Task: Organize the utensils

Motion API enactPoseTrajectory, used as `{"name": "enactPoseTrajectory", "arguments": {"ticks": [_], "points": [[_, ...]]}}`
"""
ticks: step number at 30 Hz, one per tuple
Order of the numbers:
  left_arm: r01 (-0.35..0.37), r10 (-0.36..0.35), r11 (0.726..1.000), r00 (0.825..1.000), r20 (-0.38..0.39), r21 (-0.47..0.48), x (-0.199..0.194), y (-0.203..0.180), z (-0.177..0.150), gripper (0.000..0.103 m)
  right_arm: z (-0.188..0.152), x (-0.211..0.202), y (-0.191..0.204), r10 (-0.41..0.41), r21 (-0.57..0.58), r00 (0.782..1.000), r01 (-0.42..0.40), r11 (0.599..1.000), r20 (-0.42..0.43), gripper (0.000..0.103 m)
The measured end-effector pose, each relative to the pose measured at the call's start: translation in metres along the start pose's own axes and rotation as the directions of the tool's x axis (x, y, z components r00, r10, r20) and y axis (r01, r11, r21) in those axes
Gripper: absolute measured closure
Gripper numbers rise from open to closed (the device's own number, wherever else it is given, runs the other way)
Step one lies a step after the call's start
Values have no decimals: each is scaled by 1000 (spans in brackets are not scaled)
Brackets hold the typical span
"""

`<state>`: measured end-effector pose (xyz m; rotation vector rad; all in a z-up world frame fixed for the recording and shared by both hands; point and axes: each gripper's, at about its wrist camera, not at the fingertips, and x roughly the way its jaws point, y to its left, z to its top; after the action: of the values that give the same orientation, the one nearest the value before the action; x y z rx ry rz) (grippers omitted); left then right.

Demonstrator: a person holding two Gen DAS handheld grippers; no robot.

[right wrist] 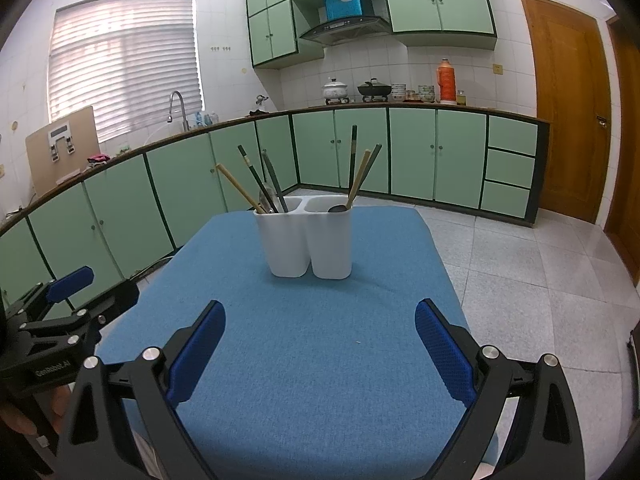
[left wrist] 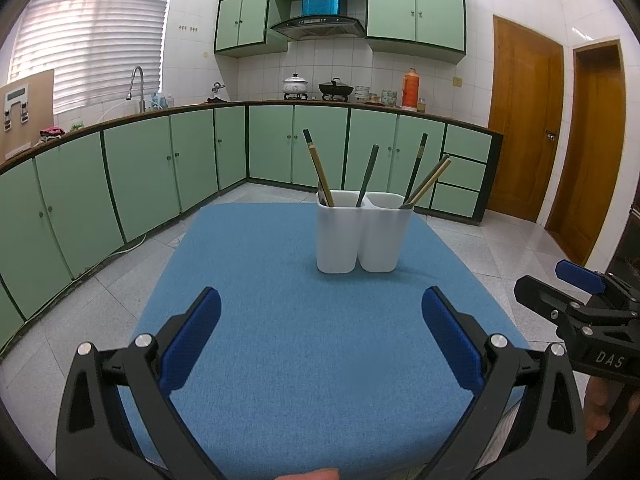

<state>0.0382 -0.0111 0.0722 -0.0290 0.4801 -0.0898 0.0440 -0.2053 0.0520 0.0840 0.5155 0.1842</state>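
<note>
A white two-compartment utensil holder [left wrist: 362, 236] [right wrist: 310, 240] stands upright on the far half of a blue table mat [left wrist: 304, 344] [right wrist: 316, 344]. Chopsticks [left wrist: 318, 166] [right wrist: 240, 188] and dark-handled utensils [left wrist: 368, 176] [right wrist: 274, 180] lean in its left compartment. More chopsticks [left wrist: 430, 180] [right wrist: 360, 174] and a spoon bowl [right wrist: 338, 208] sit in its right compartment. My left gripper [left wrist: 320, 334] is open and empty, well short of the holder. My right gripper [right wrist: 320, 344] is open and empty too, level with the left one. Each shows at the edge of the other's view.
Bare mat lies between the grippers and the holder. Tiled floor [right wrist: 540, 272] surrounds the table. Green cabinets [left wrist: 140, 168] run along the back and left, with pots [left wrist: 295, 85] and a thermos [left wrist: 410, 88] on the counter. Wooden doors [left wrist: 524, 120] stand at the right.
</note>
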Motion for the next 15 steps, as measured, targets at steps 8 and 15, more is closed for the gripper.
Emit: {"name": "enactPoseTrajectory", "arguments": {"ticks": [8,15], "points": [[1,-1,1000,1000,0,-1,0,0,0,5,0,1,1,0,-1,1000,0,1000,0,9],[2,-2,1000,1000,-3,0,2,0,-1,5,0,3,2,1,-3,1000,-1,1000,-1,9]]}}
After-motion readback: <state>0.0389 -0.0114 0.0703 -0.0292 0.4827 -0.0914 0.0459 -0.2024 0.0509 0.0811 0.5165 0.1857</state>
